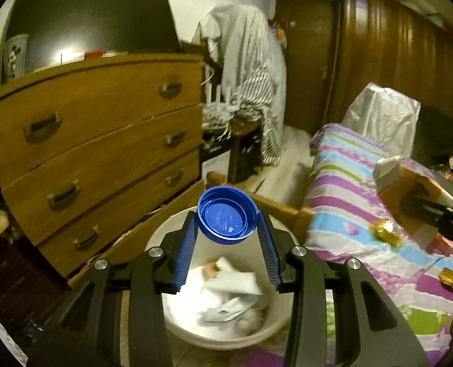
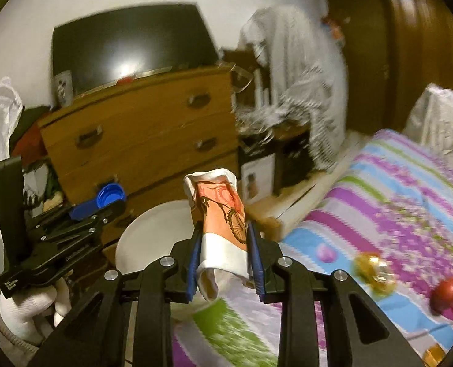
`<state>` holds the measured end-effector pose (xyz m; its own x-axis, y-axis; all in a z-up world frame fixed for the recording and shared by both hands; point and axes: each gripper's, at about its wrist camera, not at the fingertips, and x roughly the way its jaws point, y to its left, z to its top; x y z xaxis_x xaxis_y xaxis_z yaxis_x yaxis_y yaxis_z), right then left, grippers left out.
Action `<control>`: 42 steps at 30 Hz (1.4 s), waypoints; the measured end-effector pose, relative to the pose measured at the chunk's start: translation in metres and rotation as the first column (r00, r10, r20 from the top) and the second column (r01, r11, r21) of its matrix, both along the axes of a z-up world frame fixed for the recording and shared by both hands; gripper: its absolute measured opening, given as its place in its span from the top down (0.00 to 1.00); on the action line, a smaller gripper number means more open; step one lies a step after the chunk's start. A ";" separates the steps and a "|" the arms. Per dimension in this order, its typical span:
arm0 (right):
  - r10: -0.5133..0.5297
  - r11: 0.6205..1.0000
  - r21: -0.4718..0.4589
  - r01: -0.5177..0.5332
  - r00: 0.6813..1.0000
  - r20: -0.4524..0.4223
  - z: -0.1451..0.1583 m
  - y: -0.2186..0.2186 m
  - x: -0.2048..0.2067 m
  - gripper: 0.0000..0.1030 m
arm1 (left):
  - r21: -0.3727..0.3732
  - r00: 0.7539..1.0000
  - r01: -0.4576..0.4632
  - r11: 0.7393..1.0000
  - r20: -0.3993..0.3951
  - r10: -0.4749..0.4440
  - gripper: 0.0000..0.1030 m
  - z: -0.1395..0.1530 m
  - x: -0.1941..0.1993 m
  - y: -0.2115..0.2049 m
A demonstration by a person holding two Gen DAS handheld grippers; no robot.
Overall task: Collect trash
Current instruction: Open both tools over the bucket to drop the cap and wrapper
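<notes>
Left wrist view: left gripper (image 1: 227, 224) clamps blue cap (image 1: 226, 218); right gripper (image 2: 224, 238) pinches crushed bicycle-print cup (image 2: 223, 214).

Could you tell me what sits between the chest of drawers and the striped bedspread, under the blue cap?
A white basin sits there, holding crumpled paper trash; the left wrist view shows it directly below the blue cap.

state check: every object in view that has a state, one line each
left gripper: shut on blue cap
blue cap: held above the bin, hollow side toward the camera
right gripper: shut on paper cup
paper cup: crushed, gripped near its base
white bin: open, crumpled white trash inside
dresser: drawers shut
gold wrappers: loose on the bedspread
</notes>
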<state>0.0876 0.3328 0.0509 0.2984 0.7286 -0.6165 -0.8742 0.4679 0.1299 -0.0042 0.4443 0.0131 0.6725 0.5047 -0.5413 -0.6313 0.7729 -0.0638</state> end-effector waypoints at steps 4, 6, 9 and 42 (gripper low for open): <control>0.042 0.996 -0.074 -0.045 0.998 -0.050 -0.023 0.048 0.010 0.71 | -0.042 0.999 -0.001 0.999 -0.042 0.000 0.62 -0.015 0.006 0.031; 0.055 0.992 -0.109 -0.063 0.996 -0.072 -0.034 0.072 0.015 0.71 | -0.065 0.998 0.010 0.998 -0.064 -0.015 0.63 -0.025 0.010 0.044; 0.067 0.986 -0.148 -0.080 0.993 -0.095 -0.050 0.091 0.024 0.71 | -0.084 0.996 0.012 0.996 -0.086 -0.020 0.63 -0.037 0.015 0.055; 0.070 0.988 -0.124 -0.088 0.987 -0.142 -0.078 0.092 0.046 0.51 | -0.133 0.993 -0.040 0.990 -0.113 0.025 0.32 -0.066 0.009 0.085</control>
<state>0.1335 0.4251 -0.0274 0.1491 0.6582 -0.7379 -0.8872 0.4186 0.1941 0.0051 0.5290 -0.0528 0.5890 0.4429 -0.6760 -0.6652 0.7407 -0.0943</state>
